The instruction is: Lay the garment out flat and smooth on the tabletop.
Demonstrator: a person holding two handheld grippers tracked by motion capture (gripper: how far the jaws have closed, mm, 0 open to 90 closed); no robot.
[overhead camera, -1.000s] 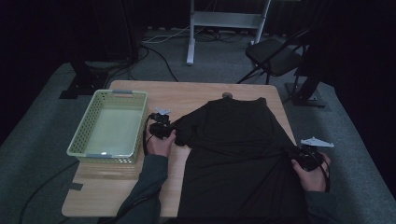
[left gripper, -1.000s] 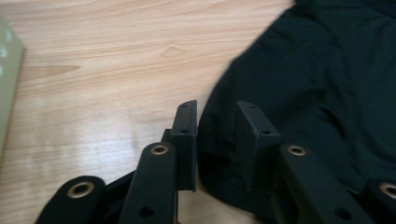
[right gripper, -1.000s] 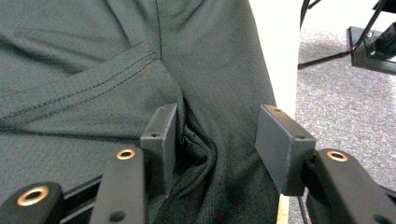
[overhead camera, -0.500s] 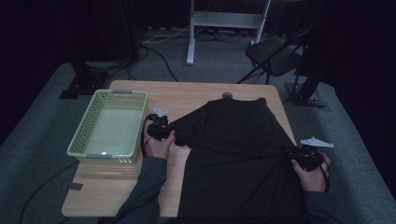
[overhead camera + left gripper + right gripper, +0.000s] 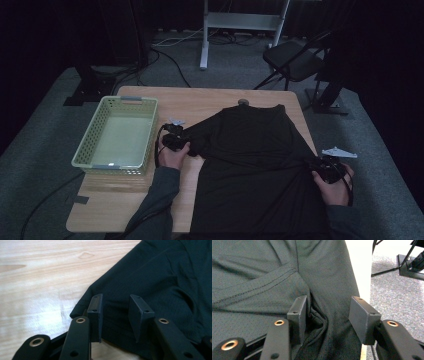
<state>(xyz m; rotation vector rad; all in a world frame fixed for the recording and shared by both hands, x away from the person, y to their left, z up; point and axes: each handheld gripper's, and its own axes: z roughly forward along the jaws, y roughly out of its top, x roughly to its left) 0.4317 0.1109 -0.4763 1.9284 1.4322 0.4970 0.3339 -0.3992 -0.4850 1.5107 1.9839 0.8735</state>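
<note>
A black T-shirt (image 5: 255, 160) lies spread flat on the wooden table (image 5: 200, 102), its hem hanging over the near edge. My left gripper (image 5: 176, 141) rests at the shirt's left sleeve. In the left gripper view that gripper (image 5: 116, 315) stands open, its jaws straddling the sleeve's (image 5: 150, 287) folded edge. My right gripper (image 5: 326, 169) sits at the shirt's right side by the table's right edge. Seen in the right gripper view, it (image 5: 327, 317) is open too, with a bunched fold of the shirt (image 5: 262, 277) lying between the jaws.
A pale green plastic basket (image 5: 85, 147) stands on the table's left part. A small round dark thing (image 5: 243, 102) lies just beyond the collar. A folding chair (image 5: 295, 57) and a white stand (image 5: 205, 35) are on the carpet behind the table.
</note>
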